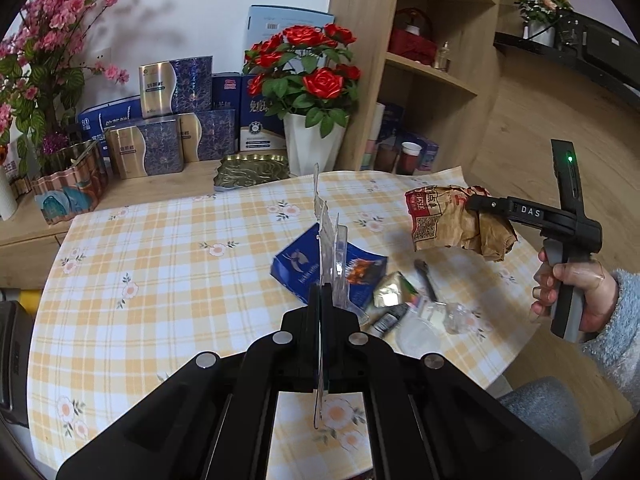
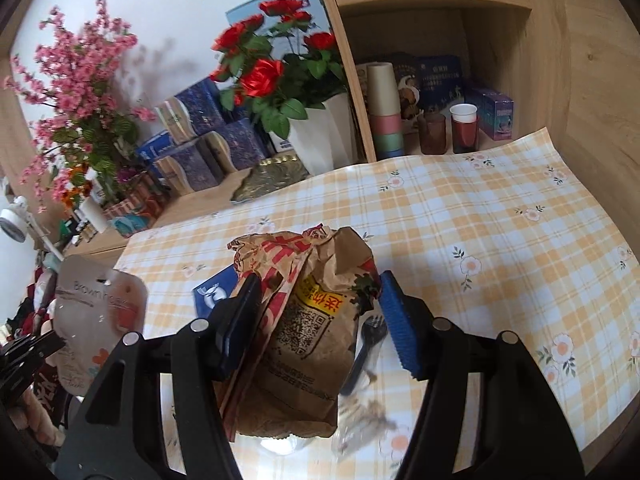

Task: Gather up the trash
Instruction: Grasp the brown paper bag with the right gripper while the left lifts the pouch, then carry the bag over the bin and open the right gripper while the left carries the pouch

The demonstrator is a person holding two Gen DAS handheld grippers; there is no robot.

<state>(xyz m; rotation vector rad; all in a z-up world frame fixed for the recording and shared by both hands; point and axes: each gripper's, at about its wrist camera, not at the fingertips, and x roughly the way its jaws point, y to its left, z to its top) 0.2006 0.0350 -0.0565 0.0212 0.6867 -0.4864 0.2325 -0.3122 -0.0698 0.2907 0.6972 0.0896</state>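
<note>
Brown crumpled paper bag (image 2: 304, 332), red print, yellow label, QR code, filling right wrist view near; right gripper (image 2: 320, 320) jaws pinching it, black pad left, blue ribbed pad right. Bag lifted off checked tablecloth (image 2: 500, 216). Beneath bag: black plastic fork (image 2: 366, 344), blurry clear wrapper (image 2: 360, 420). Left edge of same view only: flat clear pouch (image 2: 100, 312) face-on, printed "Brown", clamped by left gripper (image 2: 36, 350).

Left wrist view: left gripper (image 1: 322, 292) jaws pressed on clear pouch (image 1: 326, 240), seen edge-on, thin upright sheet. Just past fingers on tablecloth (image 1: 160, 248): blue carton (image 1: 296, 268) lying flat, gold foil wrapper (image 1: 394, 288), small dark tube (image 1: 386, 320), clear plastic lid (image 1: 418, 332), fork (image 1: 426, 276). Farther right: paper bag (image 1: 452, 224) in air above table, right gripper (image 1: 486, 208) clamped on its top, hand (image 1: 576, 292) on grip.

Far: gold tray (image 1: 252, 168), blue-gold boxes (image 1: 160, 140), red roses in white pot (image 1: 312, 140), pink blossoms (image 1: 60, 20), wooden shelf (image 1: 432, 72) with cups.
</note>
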